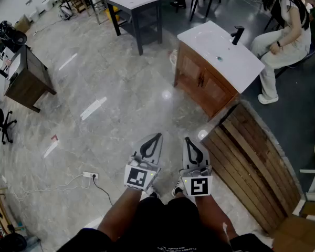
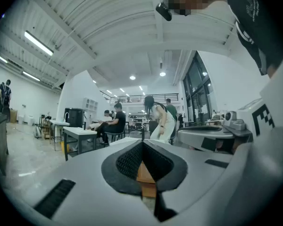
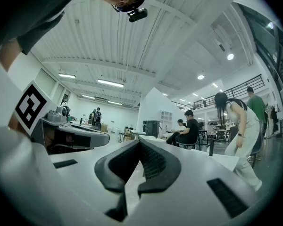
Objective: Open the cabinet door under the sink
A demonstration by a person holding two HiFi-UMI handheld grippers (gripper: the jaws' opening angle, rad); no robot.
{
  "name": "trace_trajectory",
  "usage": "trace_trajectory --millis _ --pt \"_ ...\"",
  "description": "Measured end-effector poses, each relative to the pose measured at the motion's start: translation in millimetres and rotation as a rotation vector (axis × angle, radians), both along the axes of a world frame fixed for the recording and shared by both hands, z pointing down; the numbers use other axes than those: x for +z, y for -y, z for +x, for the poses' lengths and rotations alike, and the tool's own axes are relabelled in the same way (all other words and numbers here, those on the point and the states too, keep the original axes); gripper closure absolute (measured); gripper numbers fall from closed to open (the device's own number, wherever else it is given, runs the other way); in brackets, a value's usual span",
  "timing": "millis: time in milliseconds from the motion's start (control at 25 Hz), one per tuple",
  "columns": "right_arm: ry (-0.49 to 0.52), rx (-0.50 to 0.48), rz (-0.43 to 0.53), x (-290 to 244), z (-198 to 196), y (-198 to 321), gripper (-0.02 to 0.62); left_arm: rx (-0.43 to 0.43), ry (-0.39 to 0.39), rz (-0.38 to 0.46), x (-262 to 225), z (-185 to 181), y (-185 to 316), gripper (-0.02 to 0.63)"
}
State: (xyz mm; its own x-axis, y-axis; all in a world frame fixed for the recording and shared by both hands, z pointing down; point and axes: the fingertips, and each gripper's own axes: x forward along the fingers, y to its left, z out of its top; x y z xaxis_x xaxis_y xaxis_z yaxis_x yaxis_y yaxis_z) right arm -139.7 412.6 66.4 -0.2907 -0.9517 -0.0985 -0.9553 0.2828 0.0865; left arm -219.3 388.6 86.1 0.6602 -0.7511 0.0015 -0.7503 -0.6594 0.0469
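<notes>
The sink cabinet (image 1: 202,82) stands well ahead of me, a wooden body under a white basin top (image 1: 223,51) with a black faucet (image 1: 237,35). Its two doors look closed, with small handles near the middle seam. My left gripper (image 1: 157,135) and right gripper (image 1: 187,139) hover side by side over the floor, well short of the cabinet, both pointing toward it. In the left gripper view the left gripper (image 2: 142,142) has its jaws together and holds nothing, and the cabinet's wood (image 2: 145,175) shows behind them. The right gripper (image 3: 139,141) is also shut and holds nothing.
A person in white (image 1: 284,38) sits just right of the sink. A slatted wooden panel (image 1: 254,164) lies on the floor to my right. A dark table (image 1: 135,9) stands farther back, a wooden cabinet (image 1: 27,79) at the left. A power strip (image 1: 90,176) and cable lie near my feet.
</notes>
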Motion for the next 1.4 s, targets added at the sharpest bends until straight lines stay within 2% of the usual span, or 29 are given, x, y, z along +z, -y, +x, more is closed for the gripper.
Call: trace_trajectory --millis 120,360,480,840,1160,1400 --pt "-0.039 -0.009 0.017 -5 -2 1 0.575 0.009 0.013 0.024 -3 4 -1 0.598" --pt "-0.042 -0.035 0.041 -12 -19 1 0.575 0.021 0.006 0.050 -12 -2 -6 0.598" --pt "-0.012 -0.039 0.054 -16 -24 0 0.575 0.012 -0.011 0.073 -17 -10 -8 0.598" --pt "0.035 -0.047 0.081 -27 -54 -3 0.574 -0.018 -0.017 0.116 -26 -53 -11 0.598" --pt "0.026 -0.033 0.080 -28 -96 -5 0.574 -0.037 -0.040 0.150 -37 -102 -13 0.598" --pt "0.019 -0.035 0.071 -26 -107 0 0.575 -0.029 -0.040 0.173 -38 -110 -14 0.598"
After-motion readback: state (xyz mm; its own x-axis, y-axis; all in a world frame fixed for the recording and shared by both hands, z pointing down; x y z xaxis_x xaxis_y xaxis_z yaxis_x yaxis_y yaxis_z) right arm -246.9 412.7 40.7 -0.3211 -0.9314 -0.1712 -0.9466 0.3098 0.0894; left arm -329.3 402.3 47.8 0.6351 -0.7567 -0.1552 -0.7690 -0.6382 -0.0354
